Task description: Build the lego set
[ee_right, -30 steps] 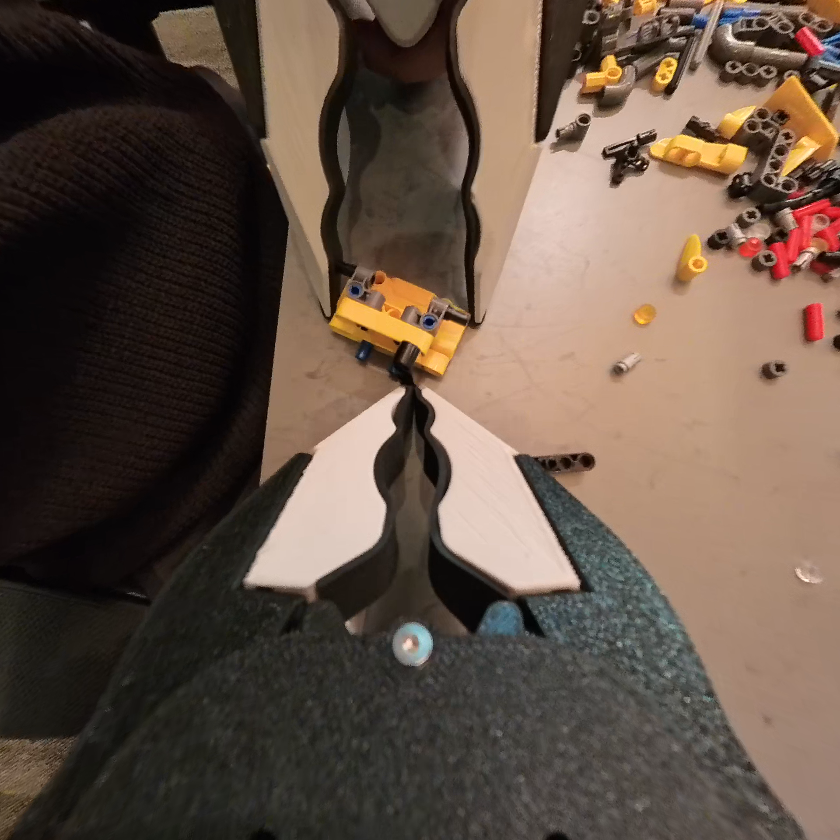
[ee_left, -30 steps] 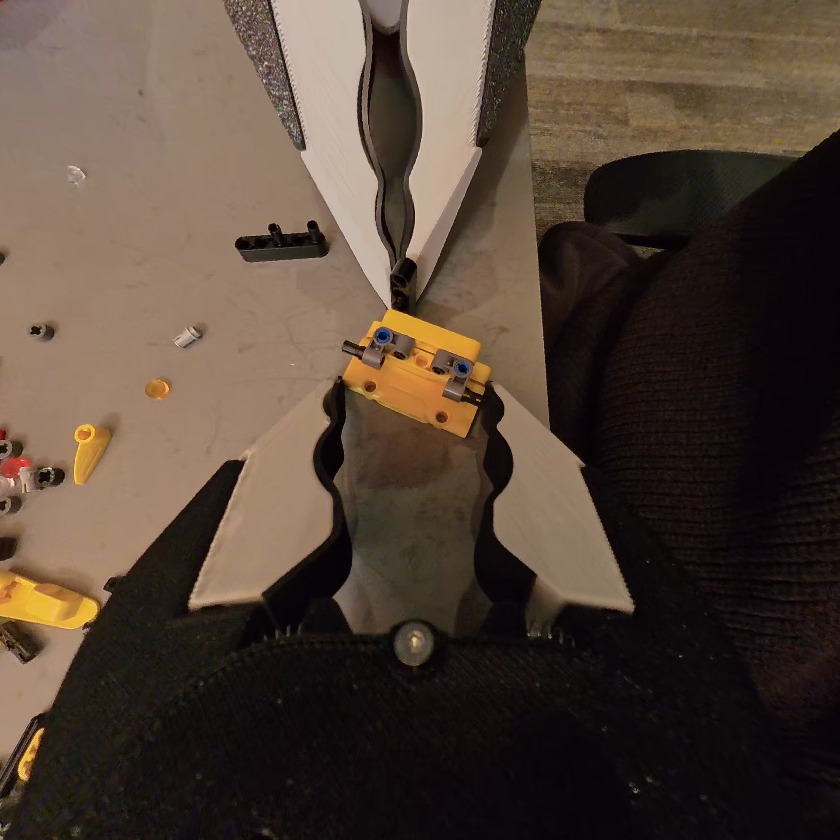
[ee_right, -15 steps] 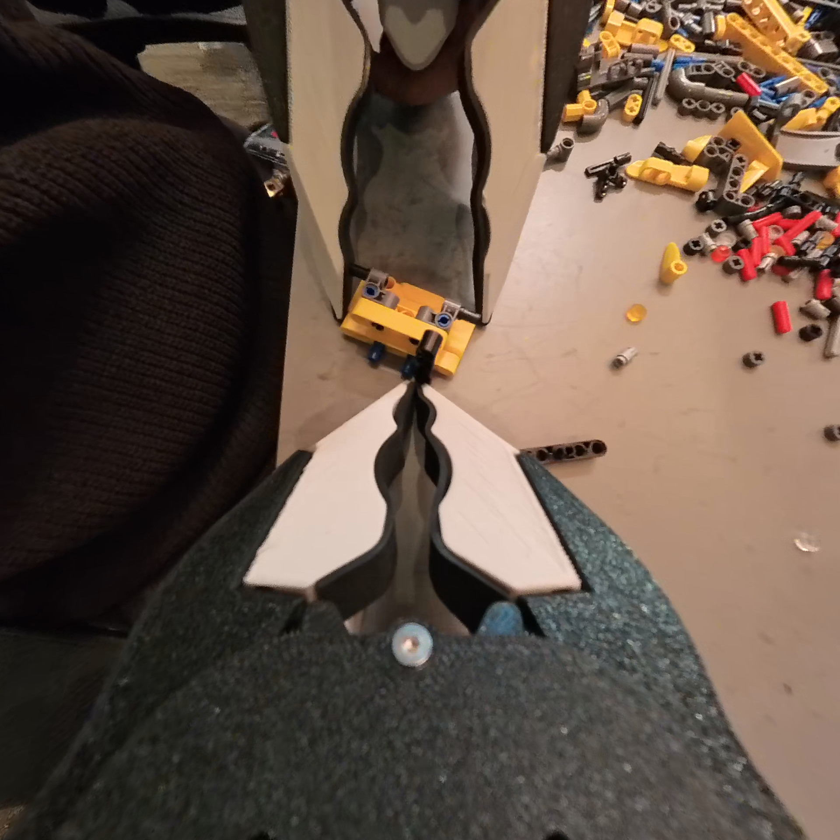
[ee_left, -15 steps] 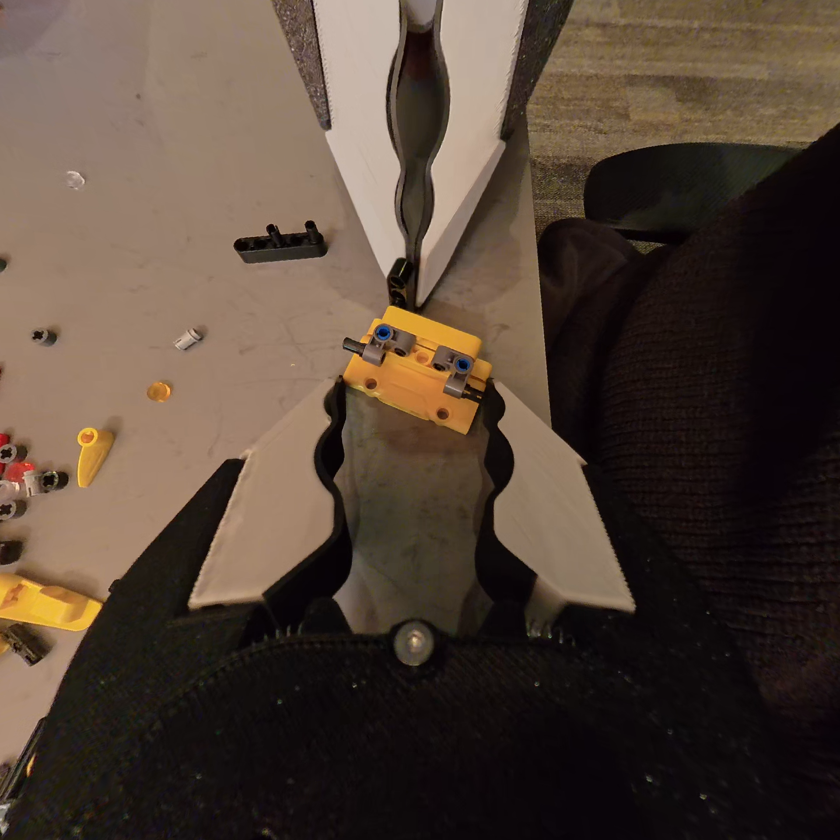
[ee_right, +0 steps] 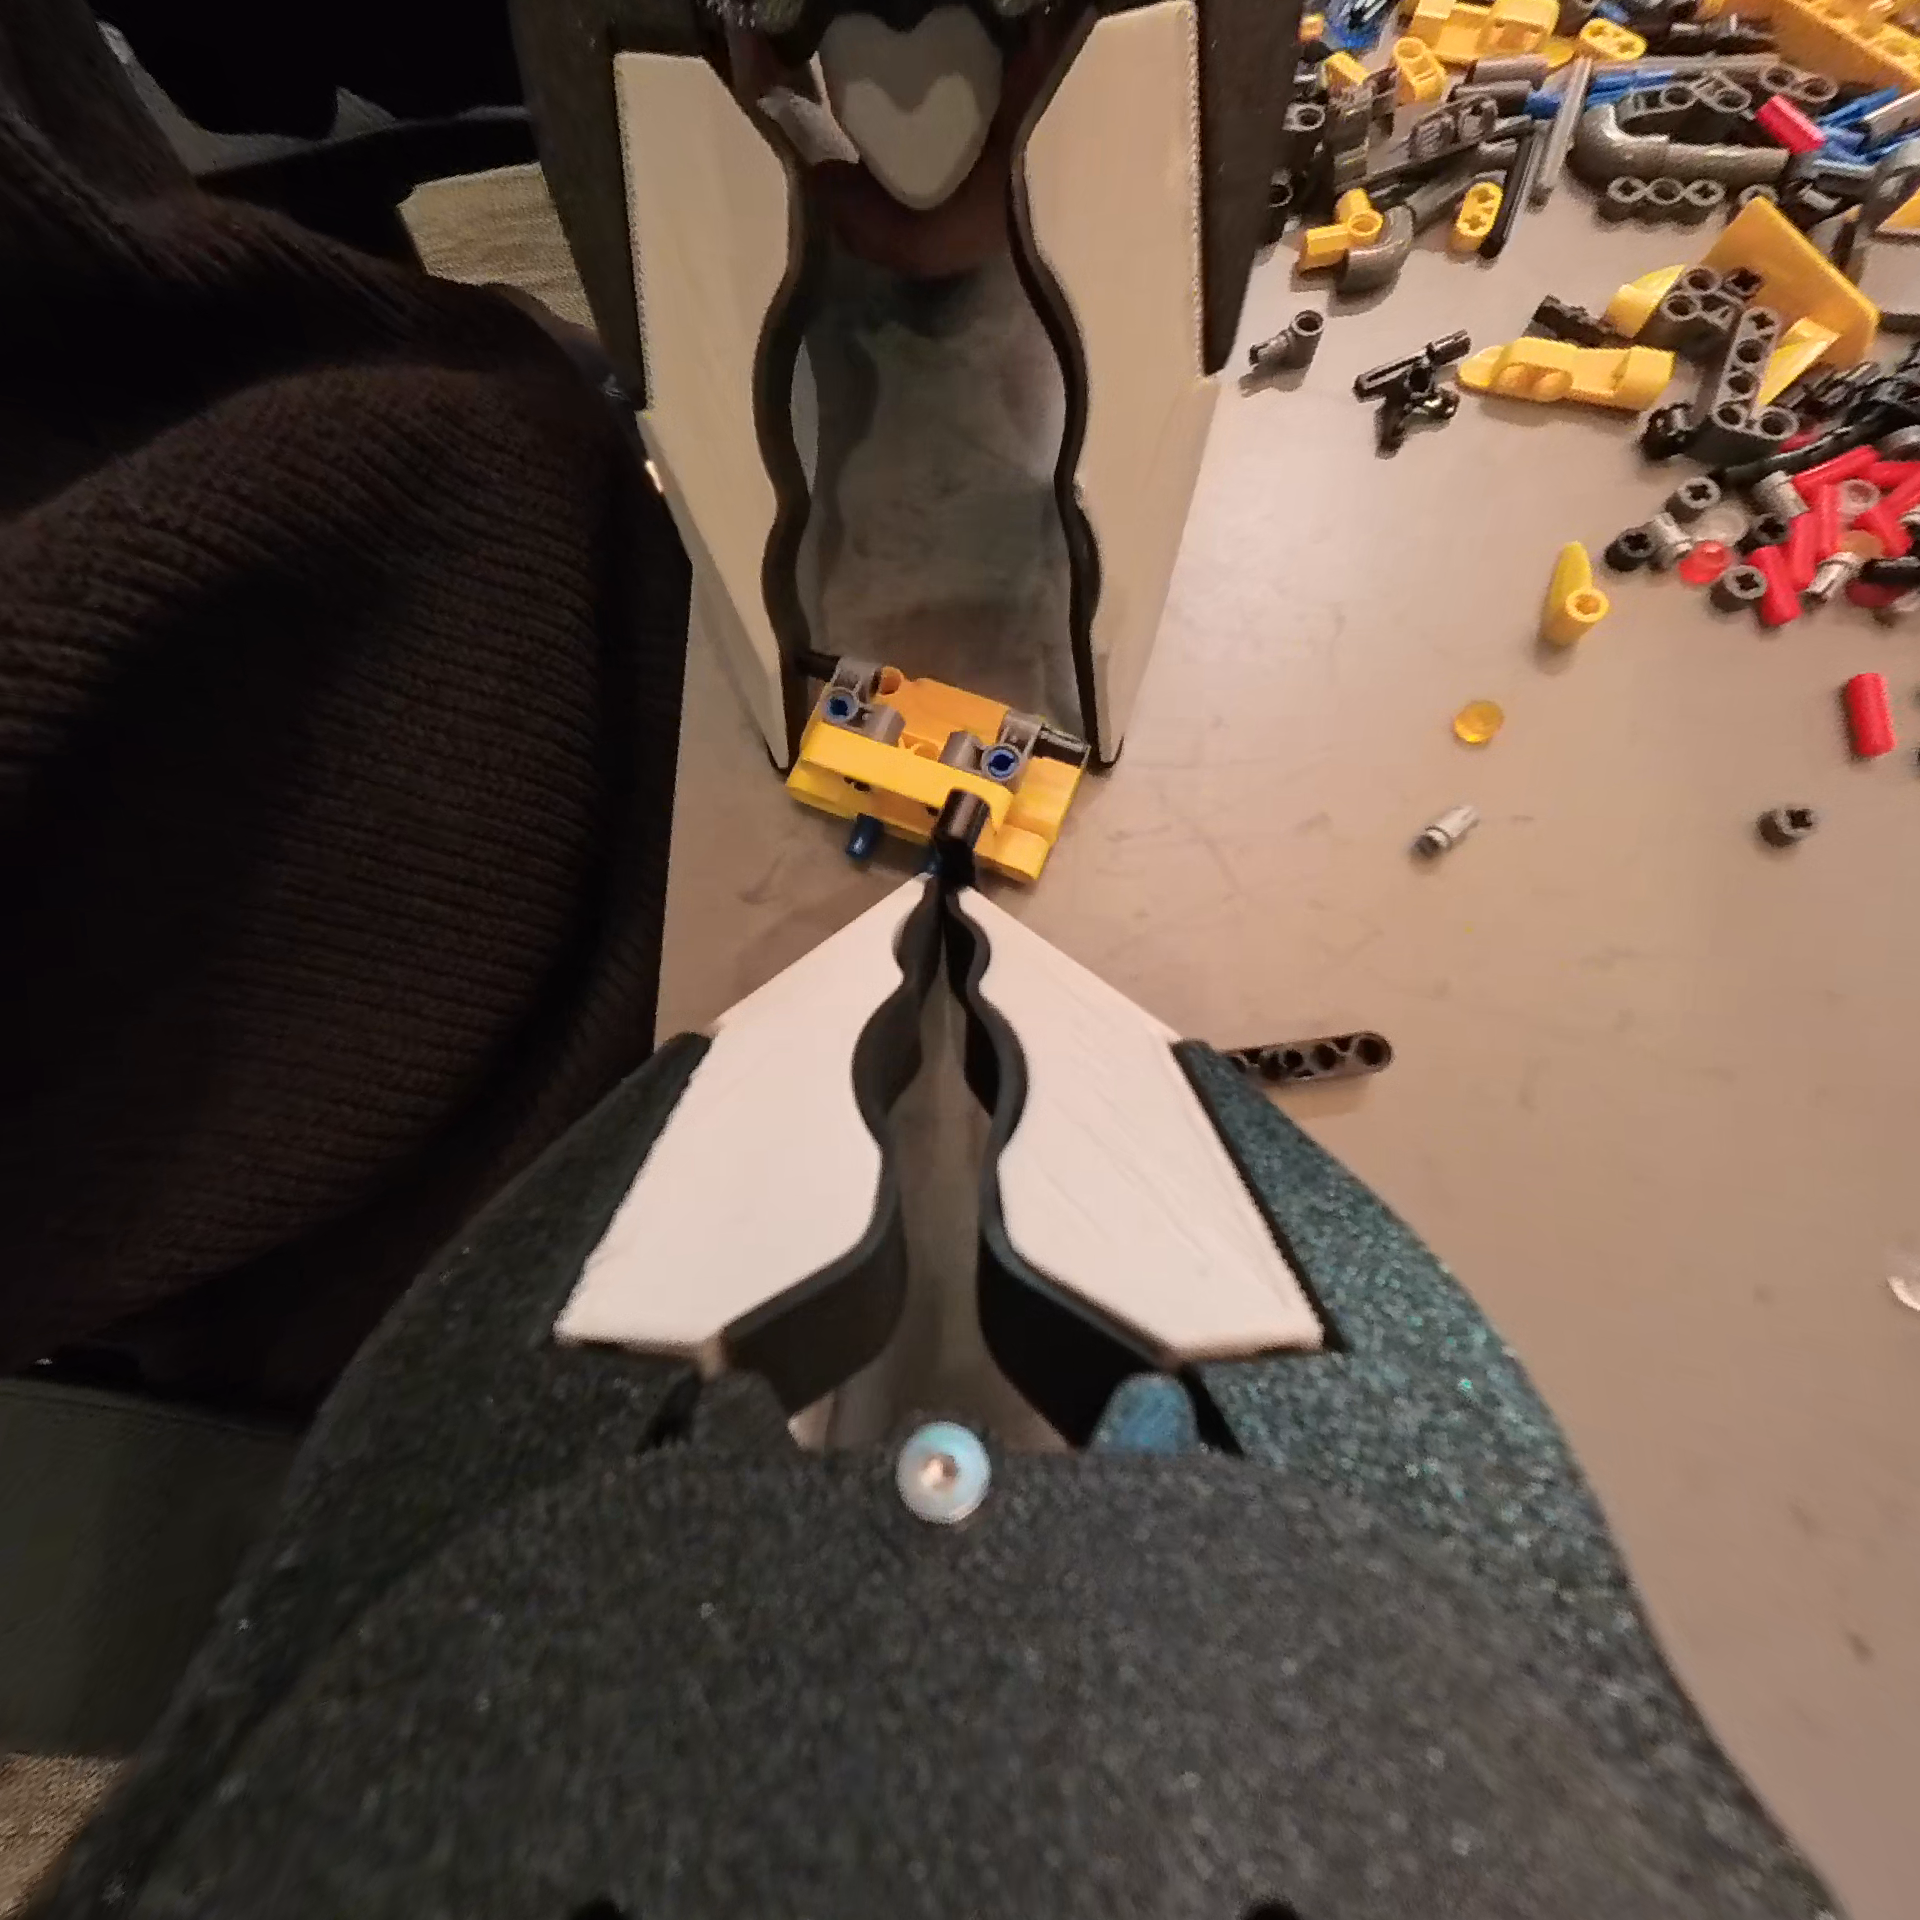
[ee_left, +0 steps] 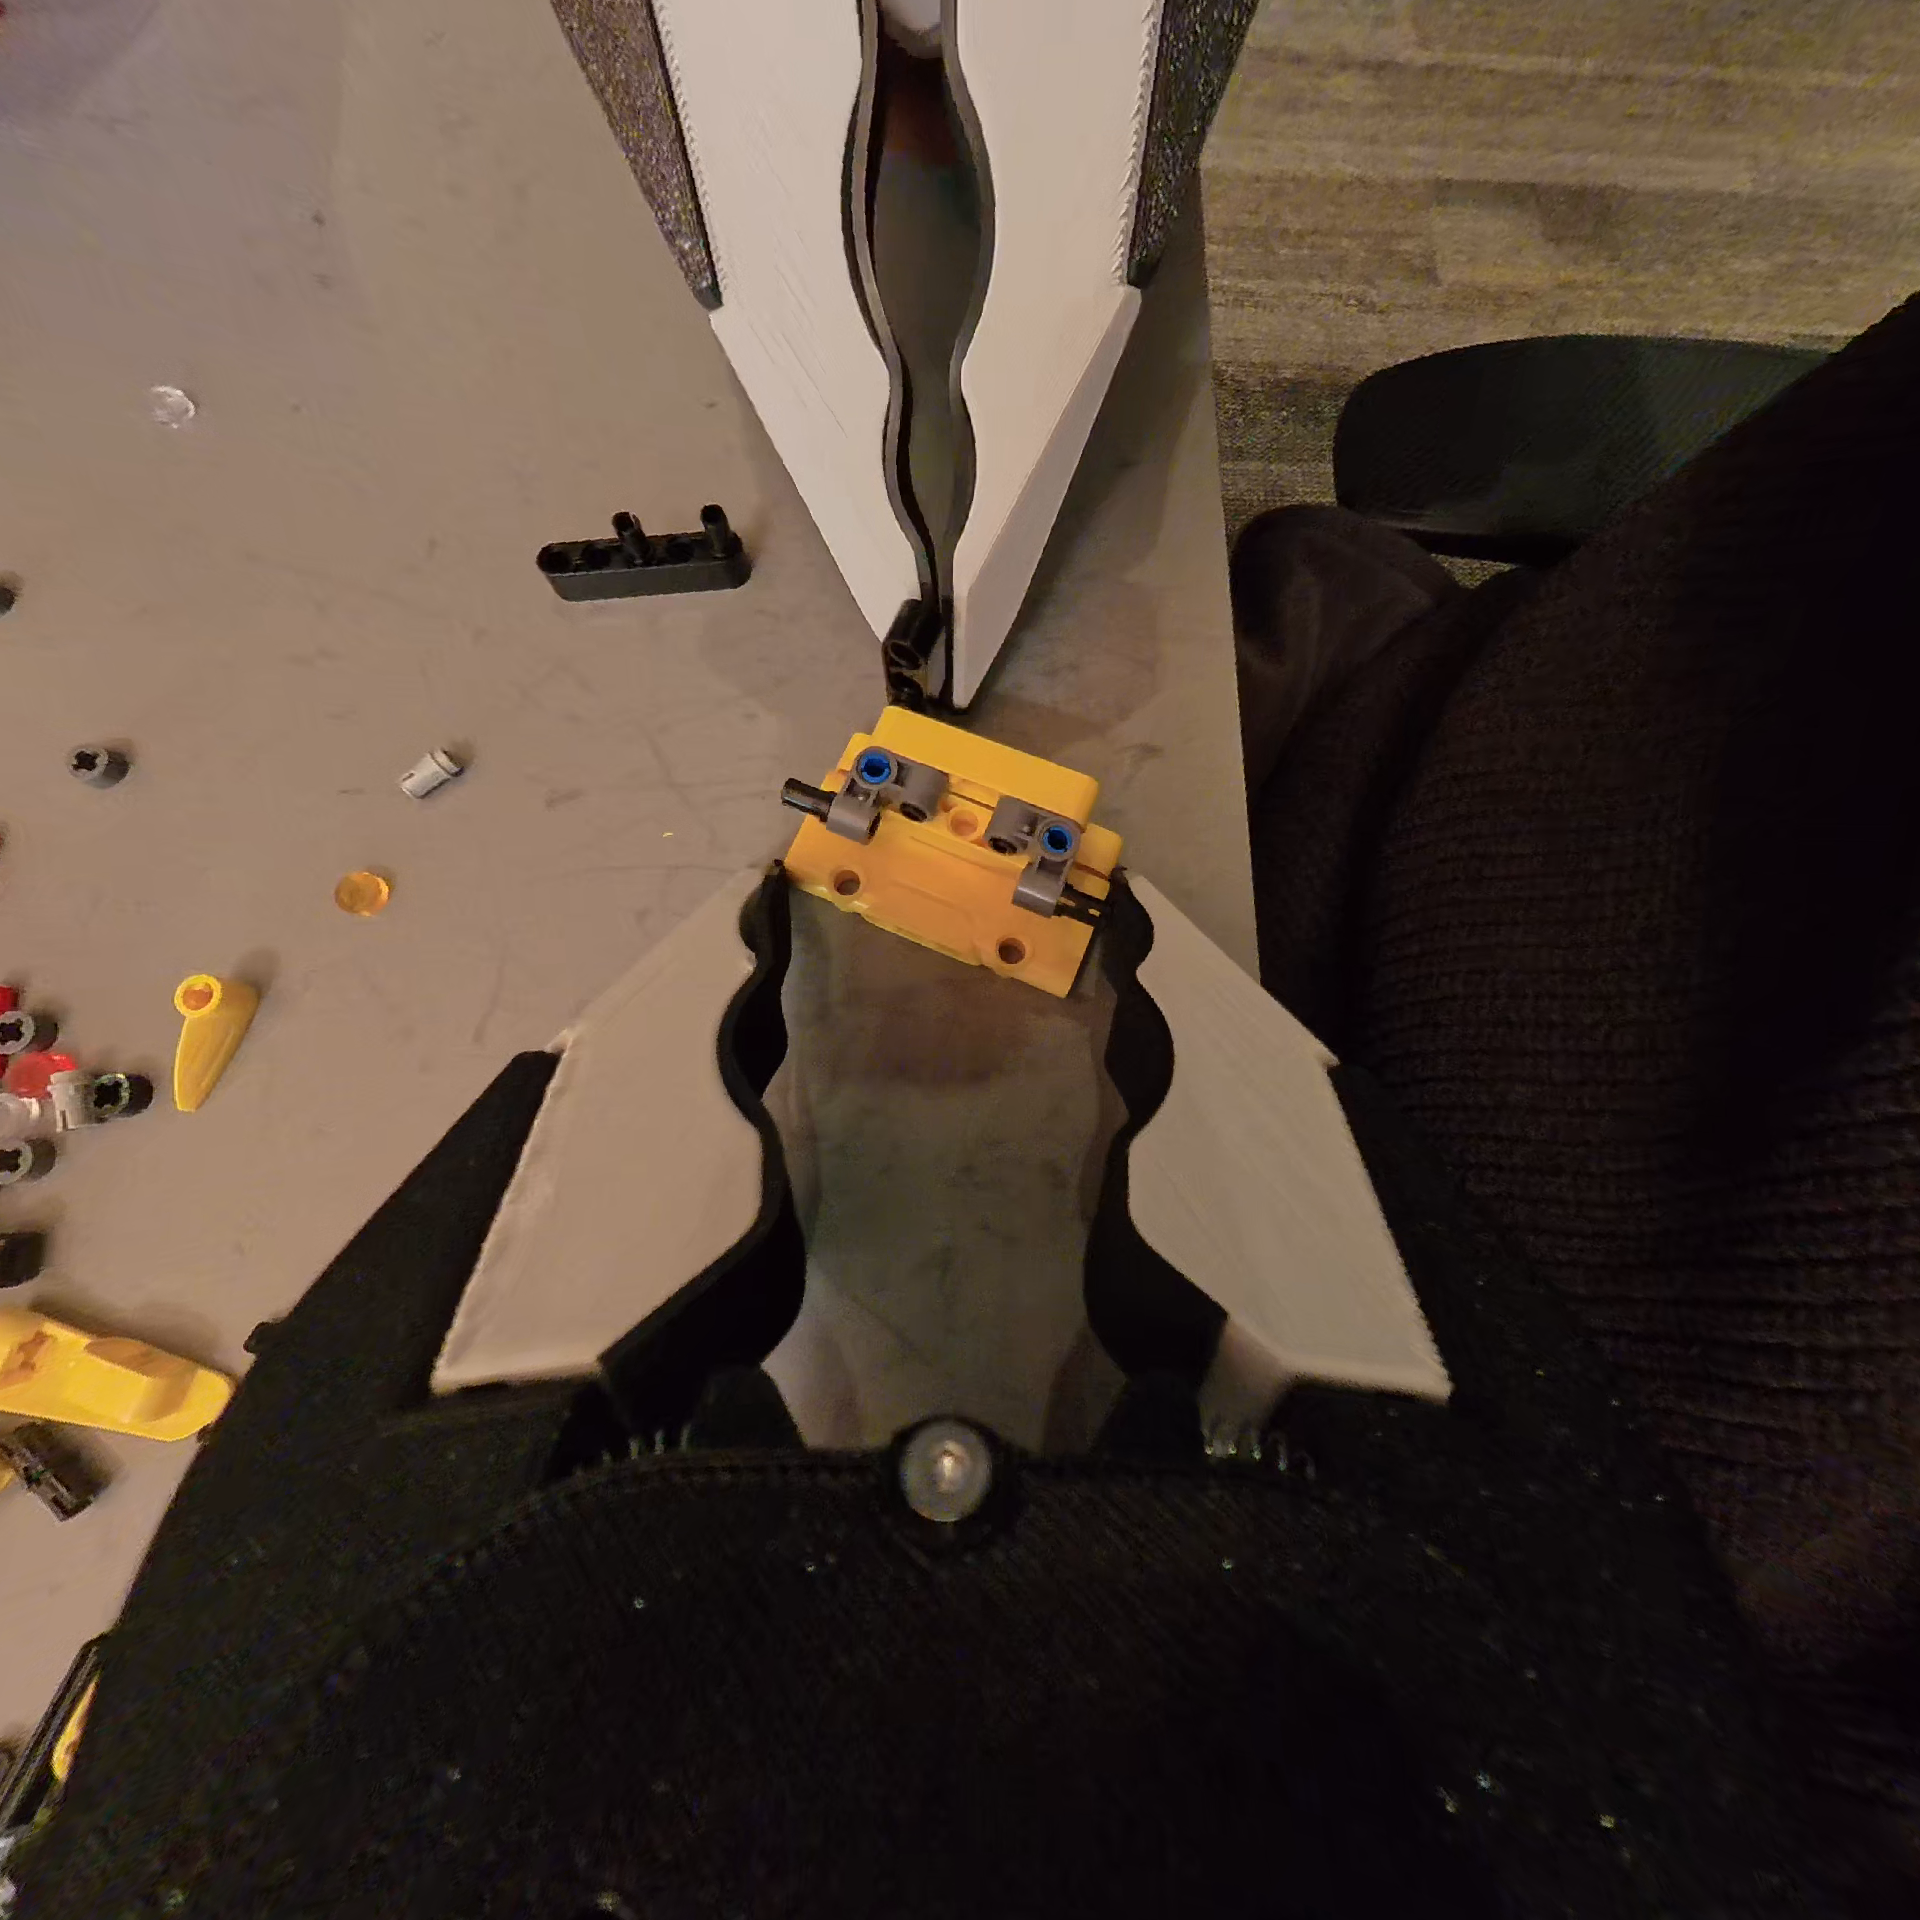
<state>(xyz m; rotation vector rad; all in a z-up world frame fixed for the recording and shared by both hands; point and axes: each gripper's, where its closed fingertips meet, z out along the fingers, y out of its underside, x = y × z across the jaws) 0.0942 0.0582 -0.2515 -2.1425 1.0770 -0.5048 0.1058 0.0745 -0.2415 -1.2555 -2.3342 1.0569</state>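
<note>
A yellow block [ee_left: 914,904] carrying two grey connectors with blue pins lies on the grey table [ee_left: 312,312], close to its edge. My left gripper [ee_left: 945,899] is shut on the yellow block, one fingertip on each side. My right gripper [ee_right: 940,883] is shut on a small black pin [ee_right: 961,816] and holds its end against the block's [ee_right: 904,764] edge. In the left wrist view the right gripper [ee_left: 930,686] comes in from the top with the black pin [ee_left: 912,644] at its tips. In the right wrist view the left gripper [ee_right: 935,753] faces mine.
A black beam with two pins [ee_left: 644,556] lies left of the grippers. A grey pin [ee_left: 431,771], an orange round stud [ee_left: 364,891] and a yellow cone [ee_left: 208,1039] lie nearby. A pile of loose pieces [ee_right: 1662,260] fills the far side. A person's dark sweater [ee_left: 1610,935] borders the table edge. The tips of both grippers are at nearly the same place. My left tips are roughly 7 centimetres from the orange round stud [ee_left: 364,891]. It turns up in the right wrist view [ee_right: 1475,721] as well.
The right gripper has shifted and tilted slightly, with the black pin still at the yellow block's edge. The left gripper and the block have stayed in place.
</note>
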